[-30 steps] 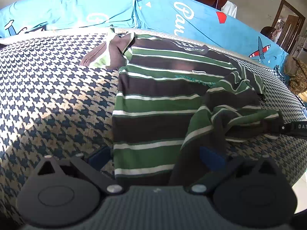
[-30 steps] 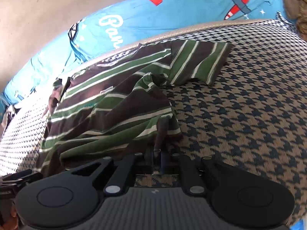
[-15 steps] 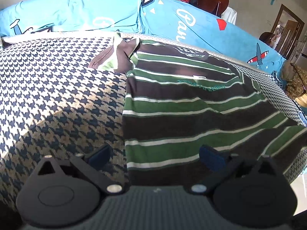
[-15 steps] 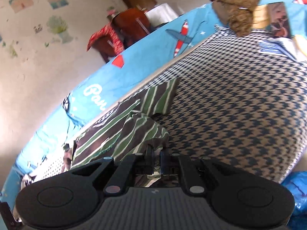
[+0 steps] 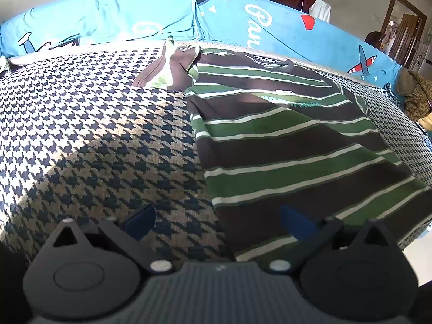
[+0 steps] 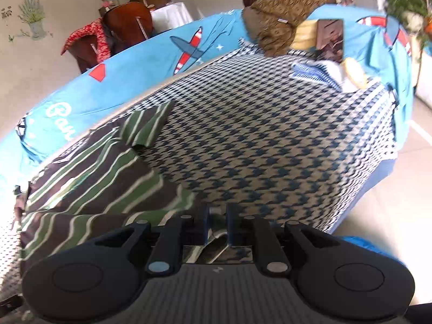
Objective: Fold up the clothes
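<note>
Where shirt (image 5: 283, 140) lies: houndstooth bedcover (image 5: 94, 140)

The right tool (image 6: 217, 225) has its fingers drawn close, pinching a hem of the striped shirt (image 6: 89, 186). The shirt lies spread on the houndstooth bed (image 6: 270, 140), one sleeve (image 6: 147, 125) flat beside it, toward the blue cover (image 6: 129, 73).

A short-sleeved shirt (image 5: 283, 145) in green, dark-brown and thin white stripes lies spread flat on the houndstooth-covered bed (image 5: 89, 135), collar toward the blue backrest. One sleeve is crumpled; the other lies flat. Its near hem corner is lifted.
</note>
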Motion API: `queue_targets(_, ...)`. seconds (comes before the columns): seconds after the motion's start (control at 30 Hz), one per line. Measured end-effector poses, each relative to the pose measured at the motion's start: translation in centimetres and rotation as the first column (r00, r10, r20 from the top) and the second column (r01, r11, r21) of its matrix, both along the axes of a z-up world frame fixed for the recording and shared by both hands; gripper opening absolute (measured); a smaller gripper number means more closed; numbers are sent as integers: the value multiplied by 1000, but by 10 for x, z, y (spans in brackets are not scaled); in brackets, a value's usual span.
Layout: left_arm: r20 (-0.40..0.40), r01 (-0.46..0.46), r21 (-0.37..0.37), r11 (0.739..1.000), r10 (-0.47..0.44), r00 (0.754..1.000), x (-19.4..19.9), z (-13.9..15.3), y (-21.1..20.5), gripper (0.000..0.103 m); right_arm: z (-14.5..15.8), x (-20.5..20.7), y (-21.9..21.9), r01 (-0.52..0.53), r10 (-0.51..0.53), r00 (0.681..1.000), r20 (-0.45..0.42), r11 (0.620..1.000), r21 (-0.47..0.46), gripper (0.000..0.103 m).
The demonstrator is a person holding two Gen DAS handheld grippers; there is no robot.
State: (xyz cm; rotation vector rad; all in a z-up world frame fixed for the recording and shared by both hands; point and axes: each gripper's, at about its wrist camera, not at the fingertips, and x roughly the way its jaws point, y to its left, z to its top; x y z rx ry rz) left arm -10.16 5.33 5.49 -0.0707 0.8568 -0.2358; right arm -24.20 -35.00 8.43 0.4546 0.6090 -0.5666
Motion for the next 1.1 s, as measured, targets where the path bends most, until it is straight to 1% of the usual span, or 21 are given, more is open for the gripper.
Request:
queue_targets(0.13, 3, 1, 11, 1000, -1, 1000, -1, 1, 0, 103, 5, -4, 4, -63, 63, 997, 49, 998, 5, 18)
queue_targets(0.27, 1, -1, 11, 1000, 1, 1000, -2, 1, 0, 103, 3, 1, 24, -182, 181, 982, 53, 983, 16, 18)
queue_targets(0.4, -1, -5, 4, 1000, 5, 1000, -1, 1, 2, 103, -1, 5, 49, -309, 307, 950, 59, 950, 35, 18)
queue_targets(0.5, 0, -9, 2, 1000, 9, 1000, 0, 1, 2, 103, -4, 10, 70, -398, 395, 917, 57, 917, 41, 18)
queue_targets(0.7, -7, -17, 5, 1000, 17, 1000, 1, 0, 3, 103, -12, 16, 117, -558, 556, 830, 49, 829, 39, 18)
queue_targets(0.83, -15, -31, 4, 1000, 31, 999, 3, -1, 5, 103, -16, 16, 148, -647, 645, 762, 47, 762, 32, 18)
queue_targets(0.93, -22, -40, -6, 999, 40, 999, 4, -2, 8, 103, -21, 18, 172, -710, 709, 704, 34, 703, 33, 18)
queue_targets(1.03, -25, -46, -11, 999, 46, 999, 5, -2, 10, 103, -25, 16, 196, -769, 769, 639, 16, 638, 17, 18)
queue_targets(1.1, -25, -46, -13, 999, 46, 999, 6, -2, 11, 103, -28, 16, 209, -798, 798, 602, 2, 602, 2, 18)
